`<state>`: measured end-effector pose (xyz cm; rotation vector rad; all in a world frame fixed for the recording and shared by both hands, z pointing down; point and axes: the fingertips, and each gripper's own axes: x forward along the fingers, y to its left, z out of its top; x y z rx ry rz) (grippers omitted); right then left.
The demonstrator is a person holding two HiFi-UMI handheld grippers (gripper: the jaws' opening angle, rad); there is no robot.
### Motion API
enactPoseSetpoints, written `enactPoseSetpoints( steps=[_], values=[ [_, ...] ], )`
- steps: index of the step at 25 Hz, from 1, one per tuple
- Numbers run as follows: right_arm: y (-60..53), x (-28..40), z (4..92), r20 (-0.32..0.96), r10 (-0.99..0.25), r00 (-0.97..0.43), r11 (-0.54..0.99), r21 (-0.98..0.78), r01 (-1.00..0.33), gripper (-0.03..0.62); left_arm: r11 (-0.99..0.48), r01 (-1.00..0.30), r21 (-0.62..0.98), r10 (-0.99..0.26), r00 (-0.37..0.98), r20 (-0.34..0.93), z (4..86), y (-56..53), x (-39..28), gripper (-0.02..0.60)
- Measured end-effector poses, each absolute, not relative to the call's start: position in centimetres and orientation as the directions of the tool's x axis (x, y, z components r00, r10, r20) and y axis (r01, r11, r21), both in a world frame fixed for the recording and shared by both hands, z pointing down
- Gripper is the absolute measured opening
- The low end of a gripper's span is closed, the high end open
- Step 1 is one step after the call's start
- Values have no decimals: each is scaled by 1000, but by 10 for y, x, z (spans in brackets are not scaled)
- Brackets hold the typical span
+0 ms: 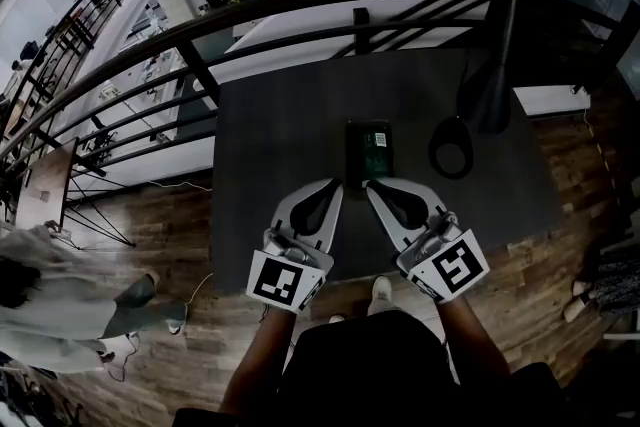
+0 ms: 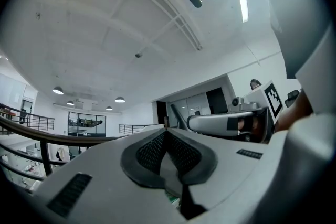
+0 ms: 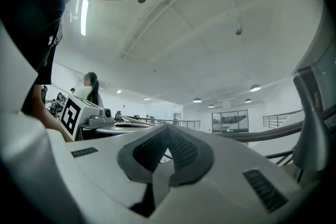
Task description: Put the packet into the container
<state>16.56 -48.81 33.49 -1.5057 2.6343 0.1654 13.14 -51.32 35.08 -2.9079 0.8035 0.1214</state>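
Observation:
A dark rectangular container [image 1: 358, 150] lies in the middle of the dark table [image 1: 280, 125]. A green packet [image 1: 378, 141] shows in its right part; I cannot tell if it lies inside or on top. My left gripper [image 1: 336, 183] and right gripper [image 1: 369, 184] rest side by side just in front of the container, tips angled toward each other. Both are shut with nothing between the jaws. In the left gripper view the left gripper [image 2: 166, 131] has its pads pressed together. The right gripper view shows the same for the right gripper [image 3: 168, 128]. Both cameras look up at the ceiling.
A black cable loop [image 1: 451, 147] lies right of the container, beside a dark pole [image 1: 497, 85]. A white box [image 1: 551, 99] sits at the table's right edge. A dark railing [image 1: 300, 0] runs behind the table. A person [image 1: 70, 290] walks on the wooden floor at left.

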Motion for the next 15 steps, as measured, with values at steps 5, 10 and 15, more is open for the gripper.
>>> enactPoseSetpoints(
  steps=[5, 10, 15],
  values=[
    [-487, 159, 337, -145, -854, -499, 499, 44, -866, 5, -856, -505, -106, -495, 862, -108, 354, -509, 127, 6],
    [-483, 173, 339, -136, -855, -501, 500, 40, -865, 5, -859, -501, -108, -492, 865, -99, 355, -503, 142, 5],
    [-484, 171, 339, -128, -855, -503, 501, 46, -864, 5, -859, -501, -105, -495, 865, -84, 354, -504, 138, 6]
  ],
)
